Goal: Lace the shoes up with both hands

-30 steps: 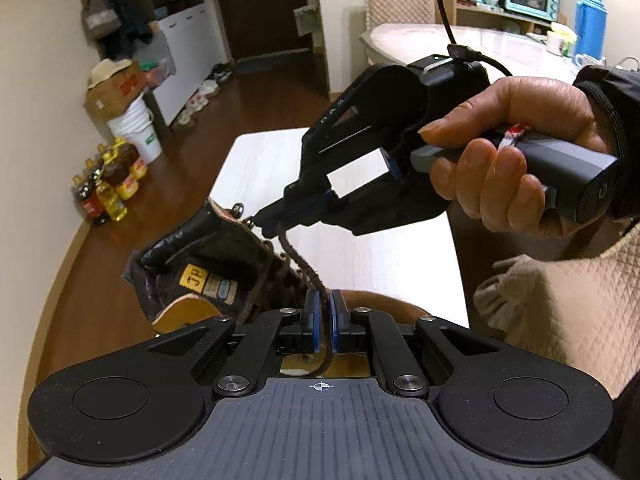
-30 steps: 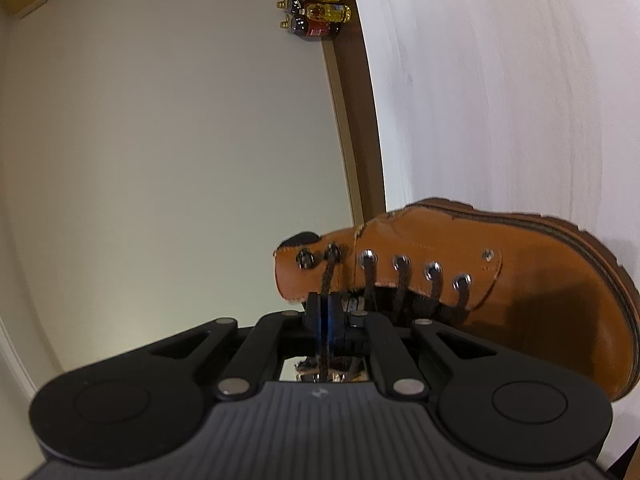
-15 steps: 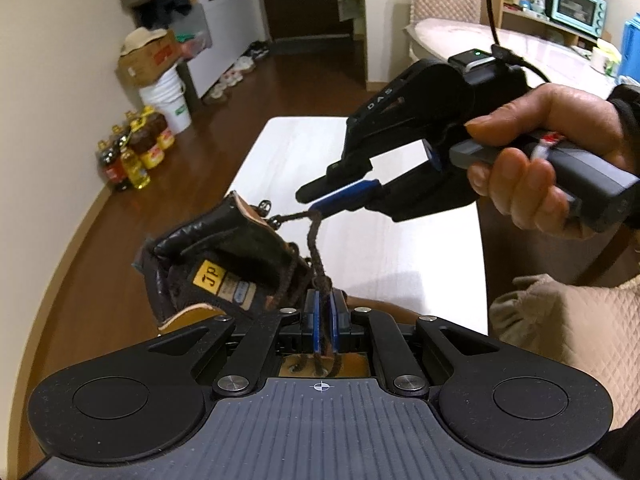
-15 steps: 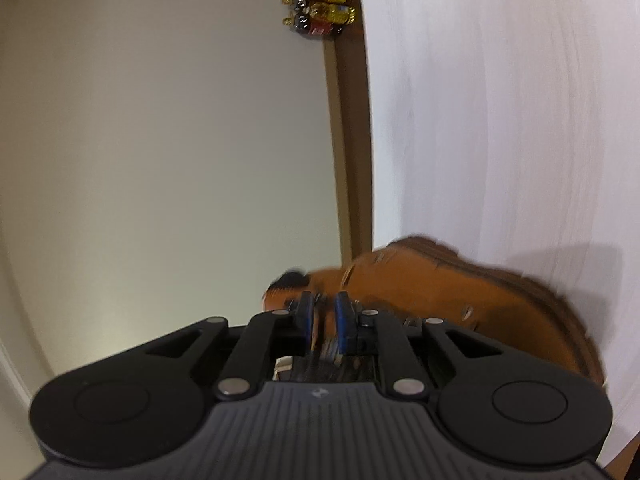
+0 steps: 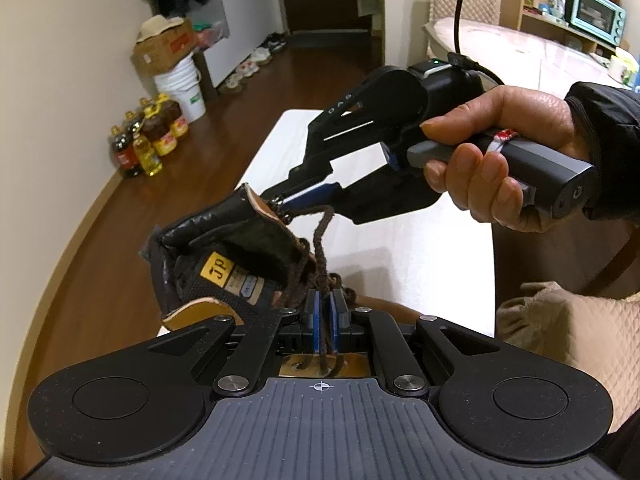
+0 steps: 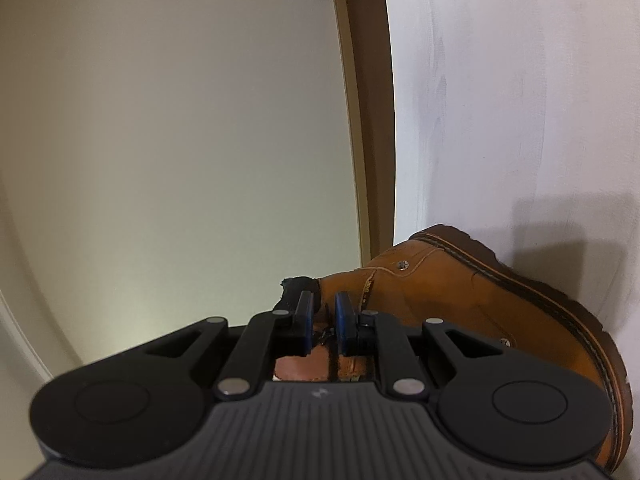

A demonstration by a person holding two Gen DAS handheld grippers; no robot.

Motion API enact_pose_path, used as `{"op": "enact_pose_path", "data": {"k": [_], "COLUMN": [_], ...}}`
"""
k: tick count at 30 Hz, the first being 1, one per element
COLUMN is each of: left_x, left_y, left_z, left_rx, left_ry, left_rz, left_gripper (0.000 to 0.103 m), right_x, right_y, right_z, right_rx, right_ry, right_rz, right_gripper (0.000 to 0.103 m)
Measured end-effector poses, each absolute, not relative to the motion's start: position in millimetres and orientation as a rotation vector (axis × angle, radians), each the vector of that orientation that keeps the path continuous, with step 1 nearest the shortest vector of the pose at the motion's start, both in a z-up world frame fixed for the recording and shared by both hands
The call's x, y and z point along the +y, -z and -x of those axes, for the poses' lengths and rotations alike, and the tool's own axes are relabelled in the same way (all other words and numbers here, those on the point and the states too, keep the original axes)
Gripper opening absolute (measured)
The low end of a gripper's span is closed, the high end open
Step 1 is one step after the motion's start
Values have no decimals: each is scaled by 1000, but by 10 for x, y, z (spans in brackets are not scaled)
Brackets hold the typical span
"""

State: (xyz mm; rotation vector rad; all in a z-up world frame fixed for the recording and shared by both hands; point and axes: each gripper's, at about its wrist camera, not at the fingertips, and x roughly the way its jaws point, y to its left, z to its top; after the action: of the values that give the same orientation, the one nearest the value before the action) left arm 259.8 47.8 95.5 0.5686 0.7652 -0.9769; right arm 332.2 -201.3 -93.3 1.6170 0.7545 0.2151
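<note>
Tan boot (image 6: 460, 300), dark brown lace (image 5: 322, 240), white table (image 5: 420, 248)

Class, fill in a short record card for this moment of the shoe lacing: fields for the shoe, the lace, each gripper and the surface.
shoe: tan boot, lying on its side
lace: dark brown lace, running up from the boot's eyelets
left gripper: shut on the lace
right gripper: open, jaws just opened, at the boot's collar
surface: white table

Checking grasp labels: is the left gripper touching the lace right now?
Touching. In the left wrist view the left gripper has its blue pads closed on the dark brown lace, which runs between them and up out of the boot.
</note>
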Motion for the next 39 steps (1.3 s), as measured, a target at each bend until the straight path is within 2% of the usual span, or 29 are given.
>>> {"op": "enact_pose_path", "data": {"k": [1,2,3,8,12,15,17,28,30,35,39], "left_x": [479,481,483,472,427,414,408,415,412,406,455], "left_y": [-958,-960,-963,-964,-951,-954,-956,-942,-940,-935,-966], "left_z": [-2602,-2606,-2610,-2628,-2672,-2675,-2673,-2638,-2641,-2647,-2659], "left_rx": [765,766,766,765,769,761,754,766,768,774,776], "left_ry": [975,974,972,974,968,971,976,962,959,951,950], "left_rz": [-567,-566,-564,-561,-556,-556,-558,-553,-549,-537,-520], "left_gripper": [7,7,7,8,8,8,8,8,8,8,18], "right_x": [-2015,-2016,-2007,-2087,-2324,-2370,-2335,-1915,-1907,-1900,-2174], "right_y": [926,914,888,785,669,695,787,1012,1021,942,869], "right_z": [-3335,-3349,-3367,-3345,-3167,-3128,-3179,-3529,-3500,-3508,-3279], "right_rx": [758,763,768,723,613,622,669,822,817,780,652], "right_ry": [-227,-239,-252,-192,-14,17,-39,-214,-233,-171,38], "right_rz": [-1606,-1592,-1568,-1488,-1429,-1438,-1503,-1578,-1567,-1498,-1458], "right_gripper": [13,6,4,1,1,6,17,17,2,2,2]}}
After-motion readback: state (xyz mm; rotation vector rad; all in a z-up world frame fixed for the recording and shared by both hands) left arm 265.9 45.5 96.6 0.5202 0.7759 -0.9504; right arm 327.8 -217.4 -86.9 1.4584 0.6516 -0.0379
